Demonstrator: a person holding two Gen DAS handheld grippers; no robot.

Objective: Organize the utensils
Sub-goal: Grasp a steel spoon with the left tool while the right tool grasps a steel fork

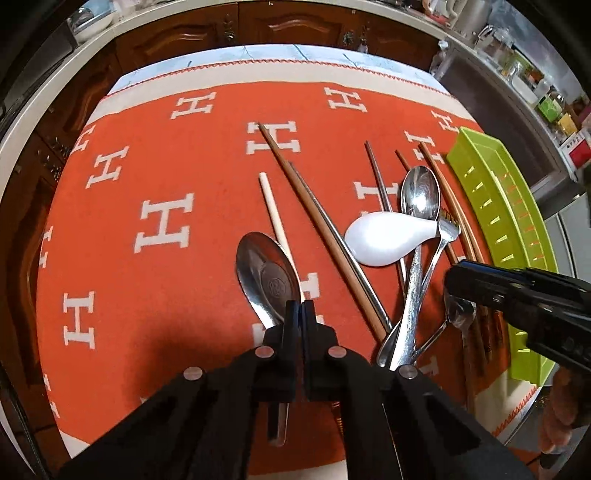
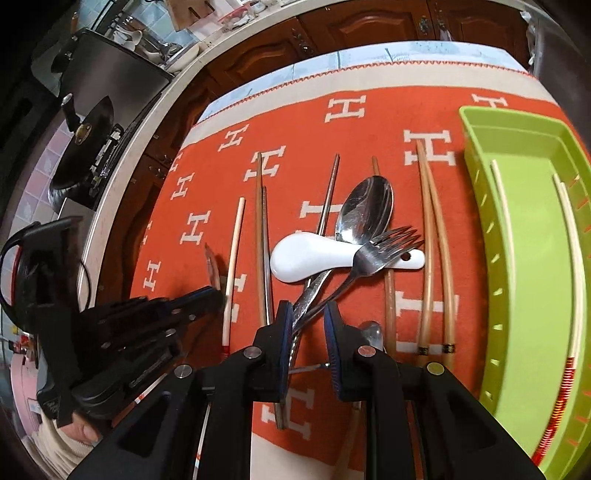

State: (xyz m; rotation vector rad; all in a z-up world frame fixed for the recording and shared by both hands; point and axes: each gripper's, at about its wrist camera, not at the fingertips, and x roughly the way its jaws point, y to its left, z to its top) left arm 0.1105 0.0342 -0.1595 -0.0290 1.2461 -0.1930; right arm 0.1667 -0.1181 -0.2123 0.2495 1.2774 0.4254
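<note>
Utensils lie on an orange cloth (image 1: 177,158). My left gripper (image 1: 303,310) is shut, its tips over the spot where a steel spoon (image 1: 267,273) and a white chopstick (image 1: 273,210) cross; whether either is pinched I cannot tell. My right gripper (image 2: 308,314) stands open around the crossed handles of a large steel spoon (image 2: 365,210) and a fork (image 2: 388,247); only the left pad touches them. Both lie over a white ceramic spoon (image 2: 306,258). In the left wrist view the right gripper (image 1: 458,277) reaches in from the right.
A green tray (image 2: 524,221) lies along the cloth's right edge, with two pale sticks inside. Brown chopsticks (image 1: 295,192) and a bamboo pair (image 2: 432,229) lie lengthwise on the cloth. A small spoon (image 2: 371,332) sits by my right finger. Dark wooden cabinets (image 1: 295,26) stand beyond the table.
</note>
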